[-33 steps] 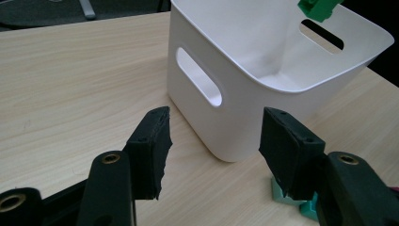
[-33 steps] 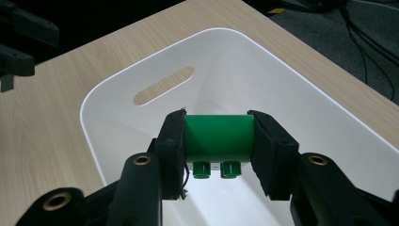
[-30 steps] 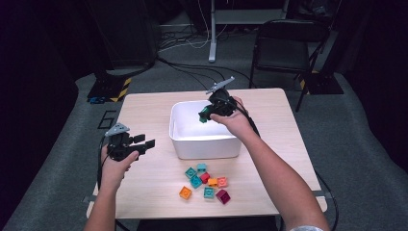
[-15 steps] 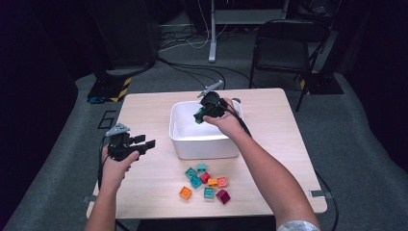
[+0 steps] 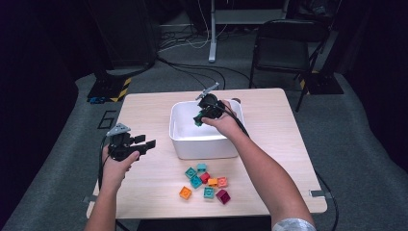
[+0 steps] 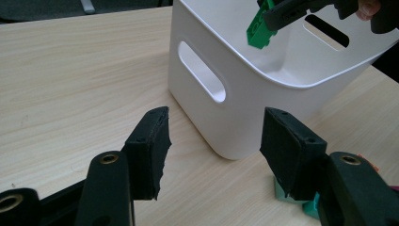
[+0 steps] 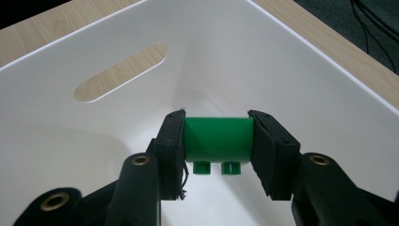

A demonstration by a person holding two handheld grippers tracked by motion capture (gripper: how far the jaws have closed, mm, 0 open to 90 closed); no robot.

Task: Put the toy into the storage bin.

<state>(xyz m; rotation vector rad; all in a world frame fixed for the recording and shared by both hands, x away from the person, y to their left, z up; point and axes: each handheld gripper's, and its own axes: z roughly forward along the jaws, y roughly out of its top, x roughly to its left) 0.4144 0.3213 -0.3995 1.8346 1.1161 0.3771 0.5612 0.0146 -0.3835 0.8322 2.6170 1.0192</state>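
A white bin (image 5: 204, 144) stands at the middle of the wooden table. My right gripper (image 5: 199, 118) hangs over its inside, shut on a green brick (image 7: 217, 138) with its studs pointing down. The same green brick (image 6: 260, 31) hangs above the white bin (image 6: 244, 101) in the left gripper view. To the left of the bin my left gripper (image 5: 148, 141) is open and holds nothing, its jaws pointing at the bin's handle slot (image 6: 201, 77). Several loose bricks (image 5: 204, 181) in teal, orange, red and magenta lie in front of the bin.
A black folding chair (image 5: 285, 44) stands beyond the table's far right corner. Cables (image 5: 192, 72) run over the grey floor behind the table. Bare tabletop (image 5: 274, 130) lies to the right of the bin and along the left side.
My right gripper has carried the green brick leftward and lower over the bin. The left gripper has stayed where it was.
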